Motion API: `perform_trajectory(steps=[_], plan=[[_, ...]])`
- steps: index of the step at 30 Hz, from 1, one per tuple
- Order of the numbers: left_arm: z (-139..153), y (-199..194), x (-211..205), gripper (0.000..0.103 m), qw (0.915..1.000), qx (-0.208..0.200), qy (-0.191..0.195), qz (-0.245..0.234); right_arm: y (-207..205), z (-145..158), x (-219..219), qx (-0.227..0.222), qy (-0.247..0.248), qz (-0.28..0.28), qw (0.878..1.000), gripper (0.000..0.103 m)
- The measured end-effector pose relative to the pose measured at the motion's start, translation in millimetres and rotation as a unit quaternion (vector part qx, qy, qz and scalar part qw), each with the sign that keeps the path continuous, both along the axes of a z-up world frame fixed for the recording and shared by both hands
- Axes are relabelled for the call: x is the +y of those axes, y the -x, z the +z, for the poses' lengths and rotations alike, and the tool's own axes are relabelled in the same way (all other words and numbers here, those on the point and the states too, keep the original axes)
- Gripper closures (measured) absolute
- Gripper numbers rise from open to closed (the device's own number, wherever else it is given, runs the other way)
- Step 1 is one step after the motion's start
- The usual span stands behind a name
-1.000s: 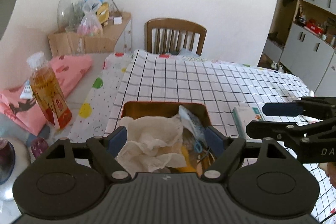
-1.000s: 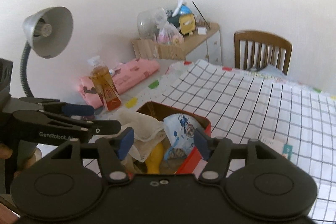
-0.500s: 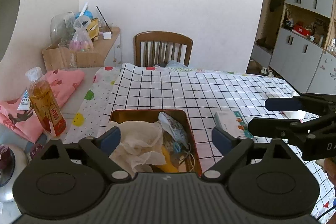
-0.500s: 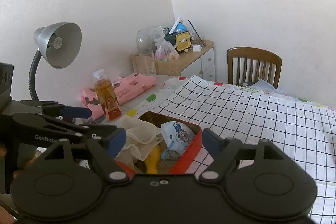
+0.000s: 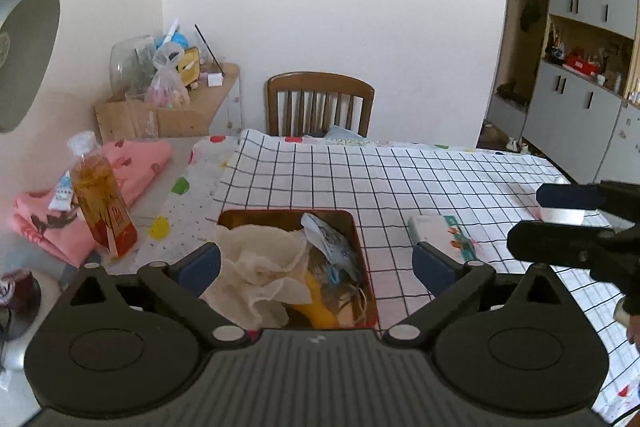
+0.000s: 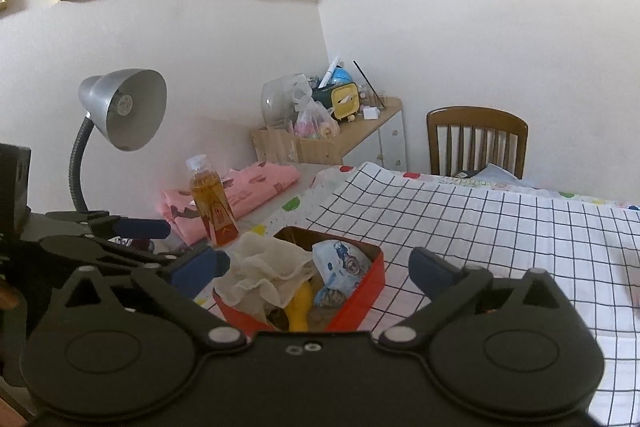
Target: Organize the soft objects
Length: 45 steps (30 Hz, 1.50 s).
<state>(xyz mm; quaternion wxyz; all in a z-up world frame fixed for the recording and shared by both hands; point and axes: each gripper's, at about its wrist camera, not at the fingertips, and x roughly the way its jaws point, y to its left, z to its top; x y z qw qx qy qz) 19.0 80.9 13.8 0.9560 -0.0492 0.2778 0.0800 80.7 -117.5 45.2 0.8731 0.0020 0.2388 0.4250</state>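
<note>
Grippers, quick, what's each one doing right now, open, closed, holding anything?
Left gripper: open, holding nothing, above the red tin.
Right gripper: open, holding nothing.

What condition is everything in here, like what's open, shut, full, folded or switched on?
Left gripper: open, holding nothing.
Right gripper: open, holding nothing.
Red tin: lid off, stuffed with soft things.
White cloth: crumpled, spilling over the tin's edge.
Bottle: upright, capped, nearly full of amber liquid.
Pink cloth: folded, lying flat.
Desk lamp: appears unlit.
Tissue pack: lying flat on the checked tablecloth.
</note>
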Motion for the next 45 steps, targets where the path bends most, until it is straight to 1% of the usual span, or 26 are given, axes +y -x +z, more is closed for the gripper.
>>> perform_trajectory(steps=[6, 9, 15, 26, 45], plan=[[1.2, 14.2, -1.1, 0.0, 0.9999, -0.004, 0.017, 0.002, 9.1, -1.7, -3.9, 0.002, 0.006, 0.005, 1.0, 0.0], [2.1, 20.3, 0.1, 0.0, 0.9997, -0.007, 0.024, 0.008, 10.4, -1.6, -5.9, 0.008, 0.002, 0.004, 1.0, 0.0], [5.9, 28.8, -7.4, 0.0, 0.9999, -0.008, 0.009, 0.012, 14.3, -0.7, -8.1, 0.007, 0.0, 0.001, 1.0, 0.0], [10.1, 39.4, -8.2, 0.0, 0.9995, -0.019, 0.023, 0.009, 25.9, -0.3, -10.9, 0.002, 0.004, -0.016, 1.0, 0.0], [12.6, 43.3, -12.3, 0.0, 0.9994, -0.028, 0.022, 0.003, 30.2, 2.1, -12.3, -0.005, 0.005, -0.044, 0.999, 0.0]])
